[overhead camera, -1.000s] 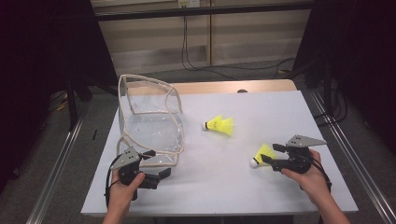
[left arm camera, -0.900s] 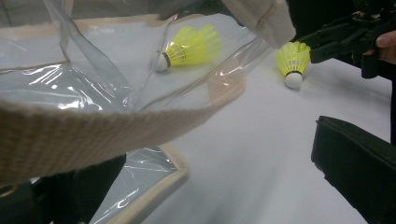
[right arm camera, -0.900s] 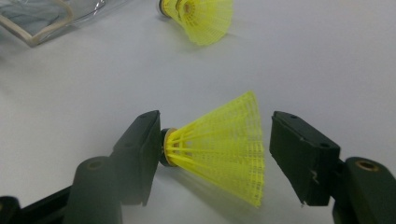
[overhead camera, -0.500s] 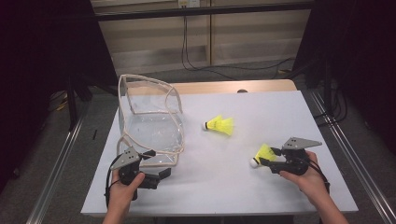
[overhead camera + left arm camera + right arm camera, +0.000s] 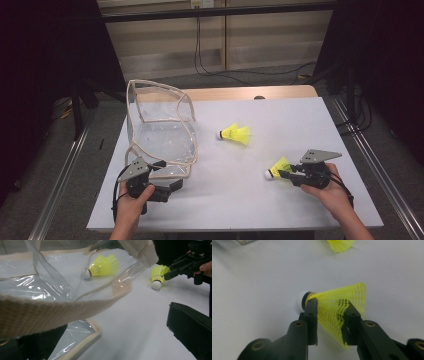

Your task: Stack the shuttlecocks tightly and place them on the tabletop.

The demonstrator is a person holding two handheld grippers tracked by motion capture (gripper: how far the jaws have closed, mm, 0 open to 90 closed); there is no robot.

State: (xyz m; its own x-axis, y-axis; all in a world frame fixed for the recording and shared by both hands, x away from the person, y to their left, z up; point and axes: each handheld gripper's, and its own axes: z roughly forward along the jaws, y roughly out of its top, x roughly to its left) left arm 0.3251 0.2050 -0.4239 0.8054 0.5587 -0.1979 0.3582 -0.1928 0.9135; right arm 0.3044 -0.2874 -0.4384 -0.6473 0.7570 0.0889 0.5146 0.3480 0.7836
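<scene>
A clear plastic bag (image 5: 160, 127) with beige trim stands open at the table's left. One yellow shuttlecock (image 5: 236, 134) lies loose mid-table, and it is also seen through the plastic (image 5: 103, 265). My right gripper (image 5: 283, 172) is shut on the net skirt of a second yellow shuttlecock (image 5: 276, 168), whose white cork points left just above the table. The pads pinch that skirt (image 5: 332, 312) from both sides of the right gripper (image 5: 330, 304). My left gripper (image 5: 174, 187) is open at the bag's near rim. The beige rim (image 5: 50, 315) runs across its jaws, covering the left one.
The white table top (image 5: 280, 210) has free room between the two hands. Its far edge is a wooden strip (image 5: 250, 93). Metal rails and dark floor flank both sides. The right gripper with its shuttlecock (image 5: 158, 275) is visible beyond the bag in the left gripper view.
The right gripper and its shuttlecock have shifted slightly toward the near left. The left gripper, bag and loose shuttlecock have stayed put.
</scene>
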